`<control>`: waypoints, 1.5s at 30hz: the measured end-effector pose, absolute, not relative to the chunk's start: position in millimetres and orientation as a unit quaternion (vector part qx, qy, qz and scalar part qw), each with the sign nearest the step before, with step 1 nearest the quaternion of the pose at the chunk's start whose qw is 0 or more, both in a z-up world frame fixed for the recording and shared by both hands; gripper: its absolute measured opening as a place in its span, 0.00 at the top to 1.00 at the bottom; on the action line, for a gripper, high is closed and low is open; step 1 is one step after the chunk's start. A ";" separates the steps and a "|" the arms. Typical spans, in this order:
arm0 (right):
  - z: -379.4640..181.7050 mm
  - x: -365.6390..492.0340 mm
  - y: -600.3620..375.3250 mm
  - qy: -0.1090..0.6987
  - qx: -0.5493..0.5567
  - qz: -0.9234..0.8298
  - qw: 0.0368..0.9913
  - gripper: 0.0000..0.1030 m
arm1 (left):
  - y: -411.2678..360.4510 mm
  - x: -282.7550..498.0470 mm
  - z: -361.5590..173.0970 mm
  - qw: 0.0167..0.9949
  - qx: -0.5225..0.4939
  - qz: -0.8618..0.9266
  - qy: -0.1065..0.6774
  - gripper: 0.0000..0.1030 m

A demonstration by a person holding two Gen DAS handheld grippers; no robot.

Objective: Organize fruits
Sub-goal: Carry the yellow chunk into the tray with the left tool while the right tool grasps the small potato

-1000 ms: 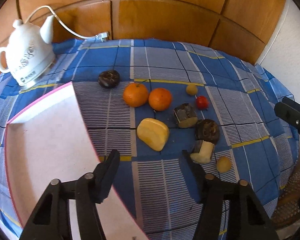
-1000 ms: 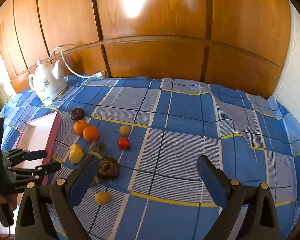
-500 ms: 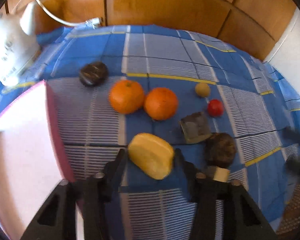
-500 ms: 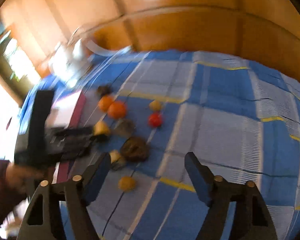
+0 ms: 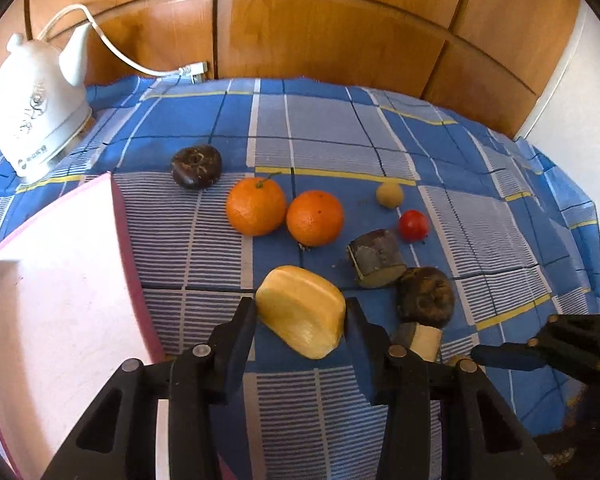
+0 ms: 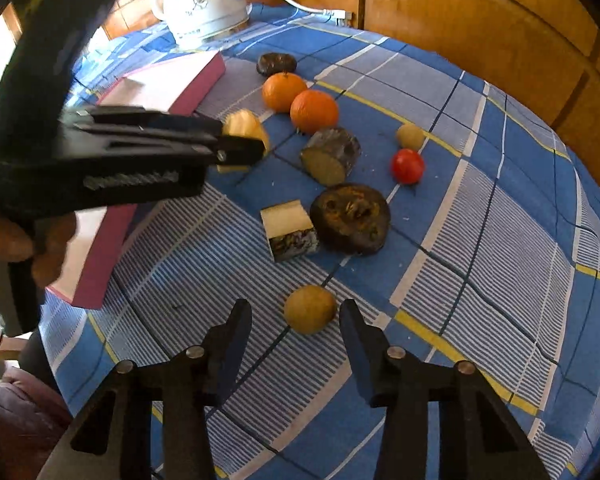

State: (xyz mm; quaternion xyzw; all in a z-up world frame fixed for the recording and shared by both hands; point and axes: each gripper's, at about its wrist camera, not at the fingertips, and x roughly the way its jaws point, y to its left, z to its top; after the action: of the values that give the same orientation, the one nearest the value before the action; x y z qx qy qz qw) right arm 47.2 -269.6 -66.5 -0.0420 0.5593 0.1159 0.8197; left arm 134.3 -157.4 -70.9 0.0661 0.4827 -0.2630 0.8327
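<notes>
Fruits lie on a blue checked cloth. My left gripper (image 5: 300,316) is open, its fingers on either side of a yellow fruit piece (image 5: 302,310), close to touching it. My right gripper (image 6: 296,316) is open around a small round yellow fruit (image 6: 310,308) on the cloth, with gaps on both sides. Two oranges (image 5: 256,206) (image 5: 315,218), a red cherry tomato (image 5: 413,225), a small tan fruit (image 5: 389,195), two dark round fruits (image 5: 197,167) (image 5: 426,296) and two cut dark-skinned pieces (image 5: 376,258) (image 6: 290,230) lie around. The left gripper also shows in the right wrist view (image 6: 240,146).
A pink-rimmed white tray (image 5: 60,280) lies at the left of the fruits. A white electric kettle (image 5: 36,112) with a cord stands at the back left. Wooden panels rise behind the table. The cloth's edge drops off at the right and near side.
Both grippers moved forward and down. The left one now straddles the yellow fruit piece; the right one swung left and now straddles the small round yellow fruit.
</notes>
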 end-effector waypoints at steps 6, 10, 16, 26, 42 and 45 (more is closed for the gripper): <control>-68.0 48.6 -267.1 0.553 -0.067 0.109 0.823 0.73 | -144.5 122.4 -58.1 0.846 0.054 -0.256 0.465 0.57; -66.1 47.3 -263.1 0.544 -0.083 0.105 0.829 0.74 | -128.8 111.5 -42.7 0.861 0.037 -0.248 0.443 0.57; -48.9 38.3 -259.9 0.502 -0.111 0.078 0.854 0.74 | -90.4 99.0 -20.9 0.886 0.015 -0.213 0.412 0.57; -25.1 34.0 -262.8 0.441 -0.120 0.052 0.888 0.74 | -43.0 103.1 -38.8 0.893 -0.002 -0.123 0.434 0.57; 20.1 31.0 -334.2 0.354 0.032 -0.073 0.932 0.74 | -35.2 127.0 -57.7 0.893 0.008 -0.036 0.449 0.56; 24.3 27.6 -335.3 0.341 0.023 -0.088 0.936 0.74 | -35.7 135.6 -60.2 0.892 0.014 -0.023 0.452 0.56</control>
State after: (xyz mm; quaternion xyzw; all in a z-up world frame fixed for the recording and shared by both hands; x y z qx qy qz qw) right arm 27.6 -335.3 24.3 0.0231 0.3414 -0.0881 0.9355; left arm 135.6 -35.7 -60.2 0.0139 0.4519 -0.0234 0.8917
